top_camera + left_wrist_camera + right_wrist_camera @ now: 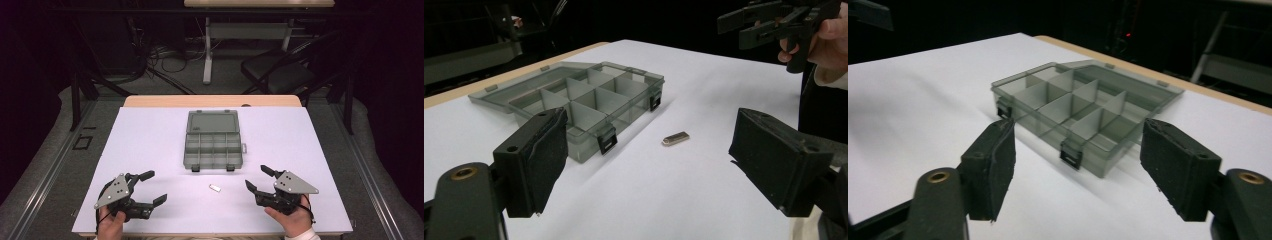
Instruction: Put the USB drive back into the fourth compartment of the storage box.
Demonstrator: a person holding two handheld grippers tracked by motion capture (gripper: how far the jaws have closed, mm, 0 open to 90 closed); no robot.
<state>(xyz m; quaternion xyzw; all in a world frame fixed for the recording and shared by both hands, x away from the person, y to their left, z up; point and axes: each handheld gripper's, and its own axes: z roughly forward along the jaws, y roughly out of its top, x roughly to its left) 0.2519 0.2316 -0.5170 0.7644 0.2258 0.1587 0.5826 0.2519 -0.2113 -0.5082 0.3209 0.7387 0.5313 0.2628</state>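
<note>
A smoky grey compartment box (212,147) lies in the middle of the white table with its lid (211,122) folded back flat. In the left gripper view the box (589,102) is ahead and to the left; in the right gripper view the box (1083,112) lies straight ahead. A small silver metal piece (215,188) rests on the table in front of the box, between the two grippers, also seen as the metal piece (675,138). My left gripper (155,187) (650,125) is open and holds nothing. My right gripper (256,176) (1079,130) (734,29) is open too, with nothing between its pads.
The white table cover (150,140) ends in a wooden strip (212,101) at the back. Beyond stand a black chair (277,72) and a desk leg (207,55) with cables on the floor. A hand holds each gripper near the table's front edge.
</note>
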